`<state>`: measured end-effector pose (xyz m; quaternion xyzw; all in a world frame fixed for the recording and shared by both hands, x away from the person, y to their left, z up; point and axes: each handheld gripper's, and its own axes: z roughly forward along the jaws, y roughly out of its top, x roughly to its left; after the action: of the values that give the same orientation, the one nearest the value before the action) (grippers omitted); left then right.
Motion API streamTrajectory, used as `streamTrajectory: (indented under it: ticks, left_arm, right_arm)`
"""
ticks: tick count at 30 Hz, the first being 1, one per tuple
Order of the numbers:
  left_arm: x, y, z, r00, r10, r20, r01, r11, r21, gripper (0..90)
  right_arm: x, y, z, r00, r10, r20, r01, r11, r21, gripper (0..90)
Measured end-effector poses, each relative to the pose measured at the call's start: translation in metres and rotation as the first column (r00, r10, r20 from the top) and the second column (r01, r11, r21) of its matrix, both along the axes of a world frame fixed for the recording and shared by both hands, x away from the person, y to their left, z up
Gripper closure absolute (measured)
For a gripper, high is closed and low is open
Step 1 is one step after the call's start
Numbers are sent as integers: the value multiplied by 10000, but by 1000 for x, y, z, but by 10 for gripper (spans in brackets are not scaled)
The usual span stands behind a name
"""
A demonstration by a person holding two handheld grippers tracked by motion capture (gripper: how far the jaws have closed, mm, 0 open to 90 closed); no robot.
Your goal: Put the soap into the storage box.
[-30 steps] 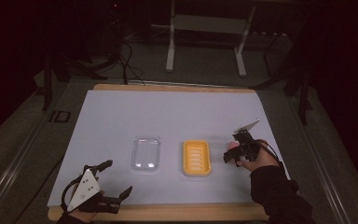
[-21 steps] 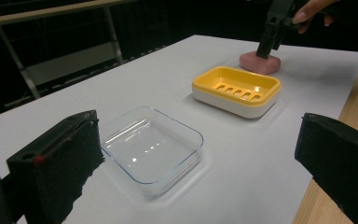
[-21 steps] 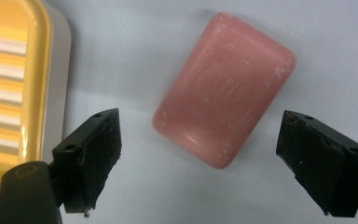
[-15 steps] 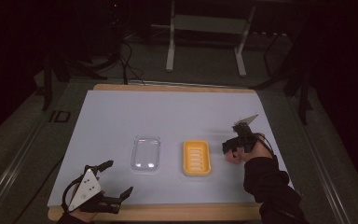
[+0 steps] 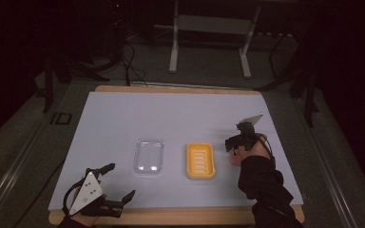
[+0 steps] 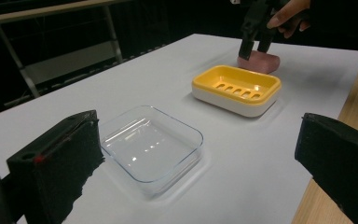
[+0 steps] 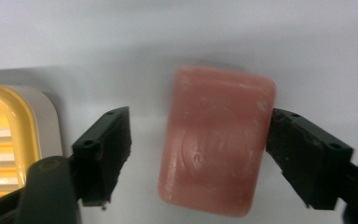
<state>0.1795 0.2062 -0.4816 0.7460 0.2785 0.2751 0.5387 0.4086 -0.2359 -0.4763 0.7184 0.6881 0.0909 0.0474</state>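
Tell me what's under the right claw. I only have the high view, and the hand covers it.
Observer: A pink soap bar, flat on the table beside the yellow soap dish.
Operator: Gripped?
Observer: Not yet. The right claw has just been closing with the bar between its jaws; one jaw meets the bar's edge, the other stands off with a gap.
Operator: Gripping which way?
Observer: Across the bar's shorter width.

— How did your right gripper [image 7: 198, 161] stand?
— Pointed down, jaws just closing, one pad touching, the other short.
— And your left gripper [image 5: 110, 189]?
— Jaws spread wide, nothing between.
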Motion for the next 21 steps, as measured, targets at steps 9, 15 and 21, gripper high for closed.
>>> streamTrajectory:
  ticks: [9, 15, 21]
  left_arm:
    - [-1, 1, 1, 10000, -2, 43, 2, 10000, -55, 9]
    - [-1, 0, 0, 10000, -20, 28, 20, 10000, -40, 10]
    - [0, 1, 0, 10000, -13, 29, 13, 10000, -53, 10]
  right_arm:
    - [-2, 1, -16, 9990, 157, -427, -187, 9974, -693, 350]
    - [-1, 5, -16, 9981, 466, -393, -504, 9937, -1005, 368]
    - [0, 3, -15, 9972, 594, -450, -639, 9924, -1052, 371]
